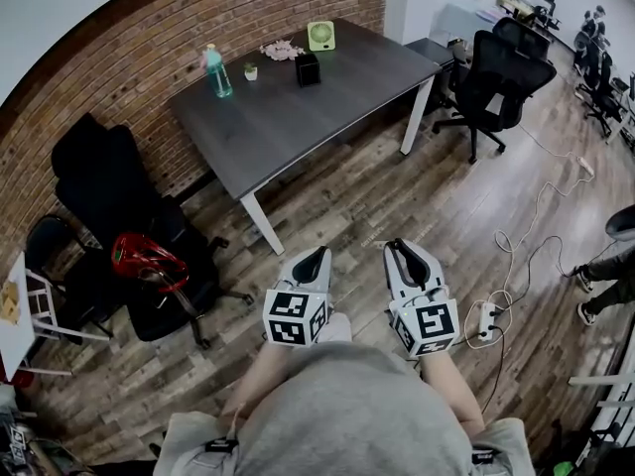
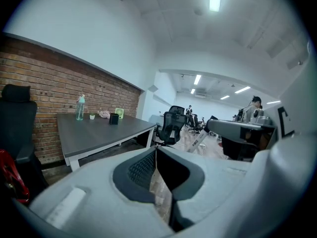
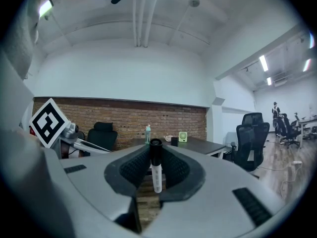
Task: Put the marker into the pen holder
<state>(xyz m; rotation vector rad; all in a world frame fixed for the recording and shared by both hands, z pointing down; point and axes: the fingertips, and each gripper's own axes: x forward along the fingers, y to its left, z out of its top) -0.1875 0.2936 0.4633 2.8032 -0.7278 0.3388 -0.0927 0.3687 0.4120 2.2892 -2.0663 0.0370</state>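
At my right tongs (image 1: 400,246): jaws part-way closed, pads pressing on the marker (image 3: 156,170); I judge the hold secure.
Marker's long axis: up-and-down in the right gripper view, black cap on top, white barrel running down between the pads.
Beside it, my left tongs (image 1: 319,253): jaws drawn together at the tips, nothing between them.
Under both tongs: wooden floor (image 1: 397,186); neither tongs is over the table.
Table (image 1: 298,127): ahead of me, well apart from both tongs.
Pen holder (image 1: 308,68): small black box near the table's far edge, just in front of the green fan (image 1: 320,35).
Bearing: from the right tongs the holder lies ahead and a little left in the head view; in the right gripper view it sits far off, just right of the cap.
Nearer hand: the left lines up more squarely, but the right carries the marker, so I take it as the right's move.
Next, as I judge: a long carry forward, then lower the barrel end into the holder.
Holder's mouth: too small to make out from here.
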